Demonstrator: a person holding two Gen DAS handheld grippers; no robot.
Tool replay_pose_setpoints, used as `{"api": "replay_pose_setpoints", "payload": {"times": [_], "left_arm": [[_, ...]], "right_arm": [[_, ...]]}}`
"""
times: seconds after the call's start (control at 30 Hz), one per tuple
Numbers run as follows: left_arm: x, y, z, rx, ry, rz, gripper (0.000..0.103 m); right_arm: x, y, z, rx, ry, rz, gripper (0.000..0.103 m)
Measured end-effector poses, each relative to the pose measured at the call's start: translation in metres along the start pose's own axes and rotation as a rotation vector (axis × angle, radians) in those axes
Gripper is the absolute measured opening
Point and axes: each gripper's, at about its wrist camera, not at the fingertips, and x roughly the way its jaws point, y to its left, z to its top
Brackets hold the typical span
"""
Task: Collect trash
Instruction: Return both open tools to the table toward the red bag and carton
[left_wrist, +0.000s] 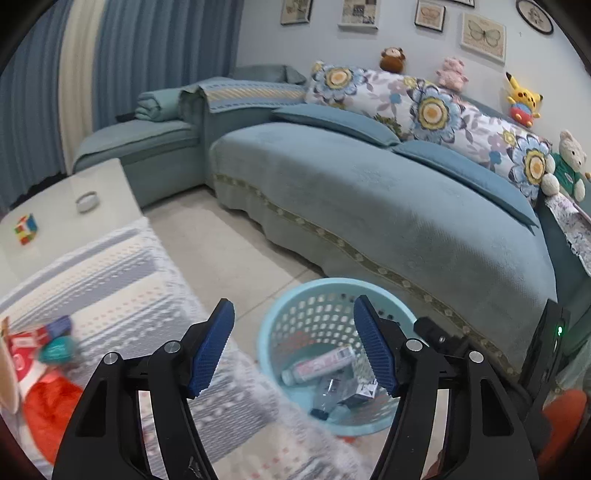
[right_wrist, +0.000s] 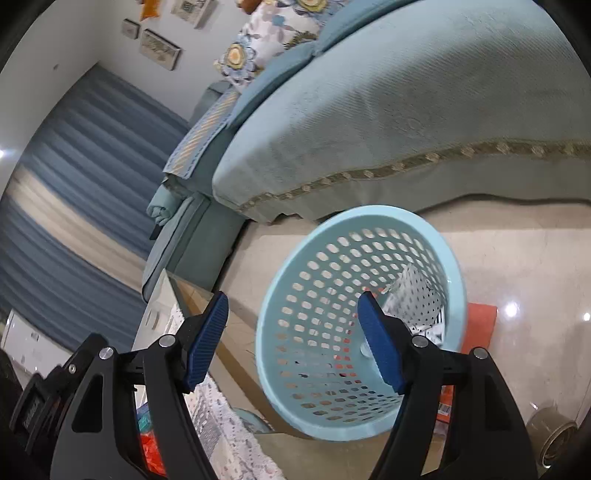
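A light blue perforated basket (left_wrist: 332, 282) stands on the floor between the table and the sofa. Inside it lie a pink-and-white tube (left_wrist: 317, 365), a clear bottle (left_wrist: 328, 397) and a small box (left_wrist: 360, 391). My left gripper (left_wrist: 294, 306) hangs open above the basket's near left side, with nothing between its blue pads. In the right wrist view the basket (right_wrist: 376, 211) appears tilted, with a white dotted packet (right_wrist: 417, 295) against its inner wall. My right gripper (right_wrist: 293, 299) is open over the basket's mouth and holds nothing.
The table with a white lace cloth (left_wrist: 122, 295) carries a red-and-white packet (left_wrist: 22, 354), a teal crumpled piece (left_wrist: 57, 349), an orange bag (left_wrist: 48, 410), a puzzle cube (left_wrist: 26, 229) and a small dish (left_wrist: 86, 201). The blue sofa (left_wrist: 369, 206) lies behind. A tape roll (right_wrist: 554, 435) sits on the floor.
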Motion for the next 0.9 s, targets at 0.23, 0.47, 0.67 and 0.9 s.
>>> {"api": "replay_pose_setpoints", "payload": {"times": [0.23,0.47,0.67,0.9], "left_arm": [[-0.058,0.056,-0.022,-0.044,-0.022,0.085,0.066],[-0.127,0.147,-0.064,-0.14,-0.029,0.246,0.068],[-0.175,0.235,-0.121,-0.324,0.029,0.397,0.083],[-0.19,0.293,-0.16,-0.426,0.11,0.478,0.09]], "right_arm": [[-0.014,0.066,-0.021,-0.287,-0.031,0.063,0.07],[-0.013,0.147,-0.079,-0.611,0.082,0.267,0.093],[0.006,0.179,-0.117,-0.582,0.28,0.502,0.095],[0.02,0.224,-0.191,-0.895,0.356,0.414,0.095]]}}
